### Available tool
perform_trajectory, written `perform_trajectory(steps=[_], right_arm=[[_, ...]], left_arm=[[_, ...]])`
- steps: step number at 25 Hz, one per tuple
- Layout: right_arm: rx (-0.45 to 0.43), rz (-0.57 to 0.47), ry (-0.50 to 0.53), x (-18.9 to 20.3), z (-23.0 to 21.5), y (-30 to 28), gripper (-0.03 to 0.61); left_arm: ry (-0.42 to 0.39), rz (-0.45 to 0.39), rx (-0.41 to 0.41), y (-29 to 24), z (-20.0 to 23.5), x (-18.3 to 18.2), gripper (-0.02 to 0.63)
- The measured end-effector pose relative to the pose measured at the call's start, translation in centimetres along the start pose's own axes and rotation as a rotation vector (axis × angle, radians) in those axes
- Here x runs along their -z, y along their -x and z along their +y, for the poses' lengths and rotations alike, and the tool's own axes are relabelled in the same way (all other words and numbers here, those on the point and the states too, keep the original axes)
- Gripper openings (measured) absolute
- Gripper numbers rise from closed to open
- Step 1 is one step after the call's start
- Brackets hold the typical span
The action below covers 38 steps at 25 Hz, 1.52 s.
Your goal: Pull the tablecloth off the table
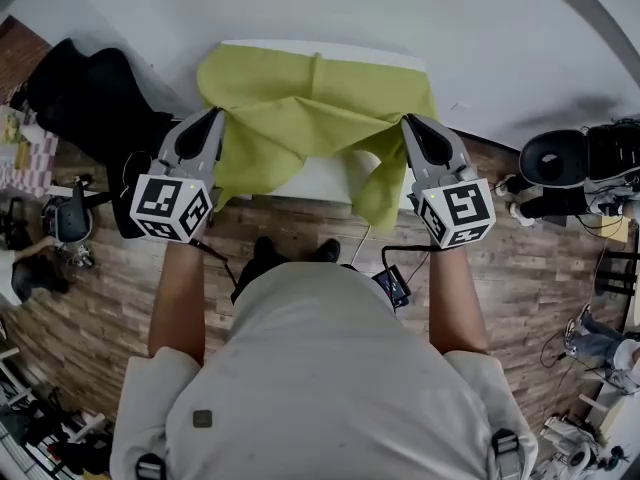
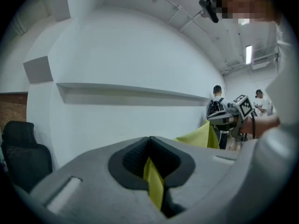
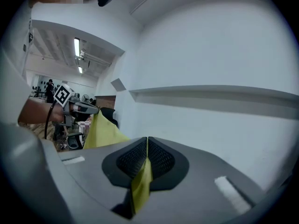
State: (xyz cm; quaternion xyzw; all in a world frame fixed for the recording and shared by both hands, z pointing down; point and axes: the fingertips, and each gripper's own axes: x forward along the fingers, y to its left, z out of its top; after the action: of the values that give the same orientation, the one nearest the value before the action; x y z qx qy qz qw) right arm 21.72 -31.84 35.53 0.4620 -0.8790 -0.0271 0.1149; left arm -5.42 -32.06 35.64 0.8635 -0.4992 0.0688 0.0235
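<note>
A yellow-green tablecloth (image 1: 300, 108) is lifted at its near edge and sags in folds over the small white table (image 1: 325, 180). My left gripper (image 1: 214, 114) is shut on the cloth's near left corner, and a strip of cloth (image 2: 153, 181) shows pinched between its pads. My right gripper (image 1: 408, 121) is shut on the near right corner, with the cloth (image 3: 141, 183) hanging from its closed jaws. Both grippers are held high and about level. The far part of the cloth still lies on the tabletop.
A black chair (image 1: 95, 103) stands left of the table. A black stool (image 1: 553, 156) and equipment sit at the right on the wood floor (image 1: 300, 226). A white wall (image 2: 131, 55) with a ledge is straight ahead. People stand in the distance (image 2: 216, 107).
</note>
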Motion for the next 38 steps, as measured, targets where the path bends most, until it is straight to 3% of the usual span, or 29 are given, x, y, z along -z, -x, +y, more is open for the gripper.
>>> perform_trajectory(steps=[9,18,22,31,38], right_arm=[[0.105,-0.05,0.033,-4.8,7.2,1.5,0.02],[0.259,-0.051,0.027,-7.4,18.4,3.1,0.02],[0.299,-0.035,0.038,-8.6,21.6,4.6,0.02],[0.306,-0.067,0.069,-11.3,24.7,7.7,0.02],[0.277,-0.116,0.072,-11.6,24.9,13.2,0.02]], left_arm=[[-0.019,-0.097,0.124,5.2,2.9,-2.4,0.006],[-0.04,-0.117,0.312,13.3,7.2,-1.5,0.006],[-0.009,-0.14,0.365,15.3,7.9,-1.8,0.006],[-0.009,-0.189,0.384,18.5,7.0,-3.8,0.006],[-0.042,-0.208,0.337,22.0,2.5,-5.3,0.006]])
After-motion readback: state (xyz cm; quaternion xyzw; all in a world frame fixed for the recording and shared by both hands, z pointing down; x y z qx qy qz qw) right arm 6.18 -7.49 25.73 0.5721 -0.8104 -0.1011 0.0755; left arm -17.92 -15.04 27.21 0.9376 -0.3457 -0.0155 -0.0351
